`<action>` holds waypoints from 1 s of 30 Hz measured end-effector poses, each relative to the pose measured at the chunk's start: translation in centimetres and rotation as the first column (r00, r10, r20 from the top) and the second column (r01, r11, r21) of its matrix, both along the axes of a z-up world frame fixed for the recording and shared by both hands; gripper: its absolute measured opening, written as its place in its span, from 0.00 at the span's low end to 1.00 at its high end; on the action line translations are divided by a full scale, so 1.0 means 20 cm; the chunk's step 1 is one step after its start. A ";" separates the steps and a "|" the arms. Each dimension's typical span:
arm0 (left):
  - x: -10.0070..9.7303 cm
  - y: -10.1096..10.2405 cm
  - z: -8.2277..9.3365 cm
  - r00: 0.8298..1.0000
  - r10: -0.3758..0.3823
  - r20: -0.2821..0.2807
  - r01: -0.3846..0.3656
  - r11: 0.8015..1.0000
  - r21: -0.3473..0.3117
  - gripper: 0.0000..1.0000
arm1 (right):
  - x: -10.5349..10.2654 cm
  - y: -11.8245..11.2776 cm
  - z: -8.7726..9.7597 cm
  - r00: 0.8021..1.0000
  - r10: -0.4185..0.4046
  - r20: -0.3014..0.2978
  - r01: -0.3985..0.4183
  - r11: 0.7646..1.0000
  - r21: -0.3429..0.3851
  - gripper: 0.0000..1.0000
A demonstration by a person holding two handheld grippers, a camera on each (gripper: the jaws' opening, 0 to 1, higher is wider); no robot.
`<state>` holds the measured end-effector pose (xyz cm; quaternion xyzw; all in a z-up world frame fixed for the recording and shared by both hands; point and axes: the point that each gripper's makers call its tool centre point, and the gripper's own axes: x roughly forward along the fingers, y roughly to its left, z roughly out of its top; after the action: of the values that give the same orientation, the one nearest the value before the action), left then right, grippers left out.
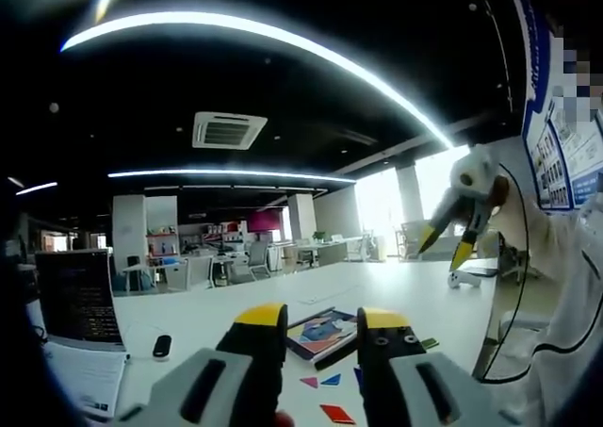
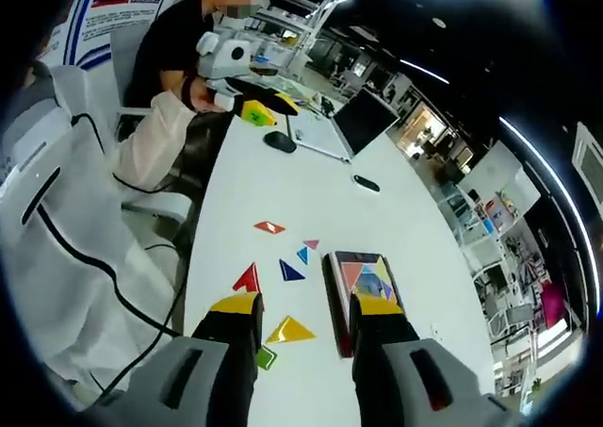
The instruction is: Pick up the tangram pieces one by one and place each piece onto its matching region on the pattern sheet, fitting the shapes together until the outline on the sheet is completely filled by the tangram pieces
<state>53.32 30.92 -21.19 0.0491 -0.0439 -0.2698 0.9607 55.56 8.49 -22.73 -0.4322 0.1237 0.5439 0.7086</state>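
Scattered at mid-frame: bright flat tangram pieces [image 2: 280, 270], beside multicoloured pattern sheet [image 2: 366, 278]; left gripper [image 1: 320, 321] and right gripper [image 2: 305, 305] released, empty.

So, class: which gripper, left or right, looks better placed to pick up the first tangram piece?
Probably the right. The right gripper is open, with the yellow triangle lying between its jaws. The left gripper looks level across the table, pieces farther off.

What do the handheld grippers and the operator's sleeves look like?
Both grippers have light grey bodies with dark slots and black jaws tipped in yellow: the left gripper and the right gripper. The operator wears a white sleeve with a thin black cable running across it.
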 end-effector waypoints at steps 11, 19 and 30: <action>0.00 0.02 0.00 1.000 0.006 0.001 -0.006 1.000 -0.001 0.31 | 0.04 0.06 -0.06 1.000 0.013 -0.007 -0.013 0.999 -0.044 0.38; -0.01 0.03 0.01 1.000 0.012 0.006 -0.012 1.000 -0.005 0.31 | 0.03 0.09 -0.11 0.999 0.028 -0.021 -0.029 0.998 -0.060 0.38; -0.01 0.03 0.01 1.000 0.009 0.004 -0.009 1.000 -0.002 0.31 | 0.05 0.09 -0.23 0.998 0.030 -0.049 -0.035 0.992 -0.118 0.38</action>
<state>53.20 31.47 -21.03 0.0491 -0.0460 -0.2655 0.9618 56.53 10.23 -27.28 -0.4627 0.1653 0.5569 0.6696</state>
